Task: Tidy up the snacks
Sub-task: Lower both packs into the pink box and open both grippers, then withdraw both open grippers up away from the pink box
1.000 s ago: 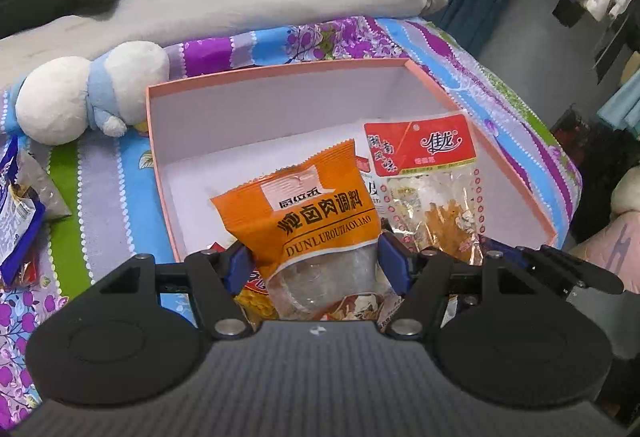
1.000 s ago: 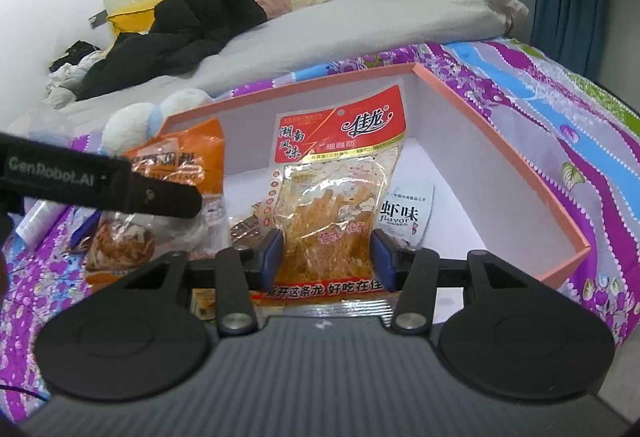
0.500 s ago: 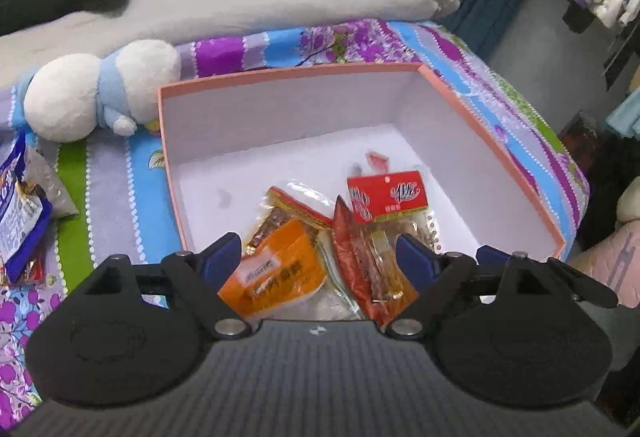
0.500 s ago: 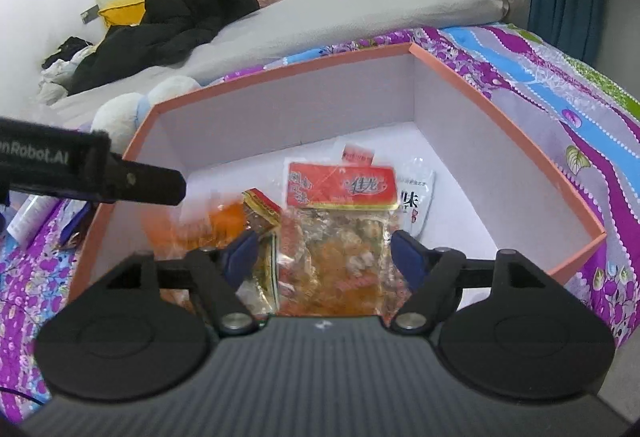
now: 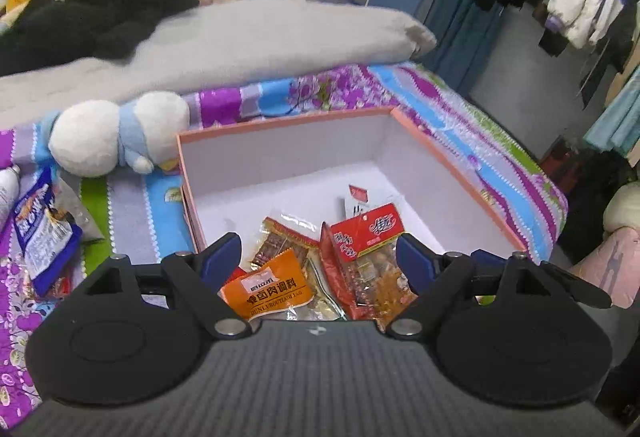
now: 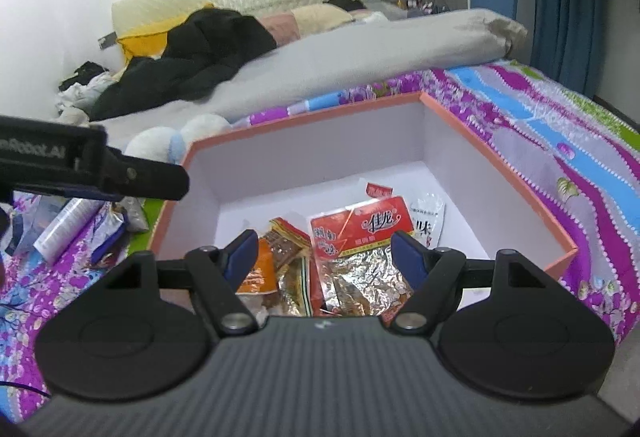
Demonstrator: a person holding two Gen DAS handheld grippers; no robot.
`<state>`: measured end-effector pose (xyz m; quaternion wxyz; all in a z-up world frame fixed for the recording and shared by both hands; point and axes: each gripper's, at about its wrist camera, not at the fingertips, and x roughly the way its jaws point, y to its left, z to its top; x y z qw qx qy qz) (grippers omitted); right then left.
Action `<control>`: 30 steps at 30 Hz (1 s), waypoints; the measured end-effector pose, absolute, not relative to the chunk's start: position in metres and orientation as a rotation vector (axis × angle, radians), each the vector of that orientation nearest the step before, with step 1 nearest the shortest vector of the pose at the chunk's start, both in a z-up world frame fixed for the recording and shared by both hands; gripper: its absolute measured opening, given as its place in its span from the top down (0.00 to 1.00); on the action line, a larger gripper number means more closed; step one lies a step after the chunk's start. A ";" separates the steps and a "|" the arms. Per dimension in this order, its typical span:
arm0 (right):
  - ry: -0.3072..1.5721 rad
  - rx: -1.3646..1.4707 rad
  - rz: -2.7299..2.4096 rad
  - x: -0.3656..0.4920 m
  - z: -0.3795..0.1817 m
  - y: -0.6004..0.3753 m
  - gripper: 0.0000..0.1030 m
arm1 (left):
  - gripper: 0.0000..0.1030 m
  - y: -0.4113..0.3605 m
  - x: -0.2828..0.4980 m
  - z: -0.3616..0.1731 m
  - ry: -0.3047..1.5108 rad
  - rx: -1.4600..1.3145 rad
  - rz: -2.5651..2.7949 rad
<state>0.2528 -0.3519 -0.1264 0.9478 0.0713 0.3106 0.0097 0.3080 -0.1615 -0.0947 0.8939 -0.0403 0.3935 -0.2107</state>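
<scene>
On the bed's floral bedspread (image 5: 460,105): one pink-rimmed box (image 5: 280,125), white inside, open-topped. Contents, near end: orange seasoning packet (image 5: 272,289); red-topped snack packet (image 5: 366,233) beside it; small white sachet (image 6: 428,217) behind. Left gripper (image 5: 318,257) and right gripper (image 6: 324,253): both above the packets, jaws spread wide, nothing held. Outside box, left: white-and-blue plush toy (image 5: 116,133); blue snack bag (image 5: 42,233).
</scene>
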 end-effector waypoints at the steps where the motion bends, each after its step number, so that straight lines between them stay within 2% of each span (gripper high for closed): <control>1: 0.622 0.147 0.023 0.249 -0.123 -0.350 0.27 | 0.15 -0.159 0.303 -0.091 0.802 -0.081 -0.436; 14: 0.556 0.136 0.057 0.209 -0.100 -0.320 0.27 | 0.15 -0.114 0.247 -0.063 0.710 -0.086 -0.402; 30: 0.495 0.109 0.159 0.168 -0.093 -0.270 0.27 | 0.15 -0.047 0.178 -0.058 0.652 -0.112 -0.308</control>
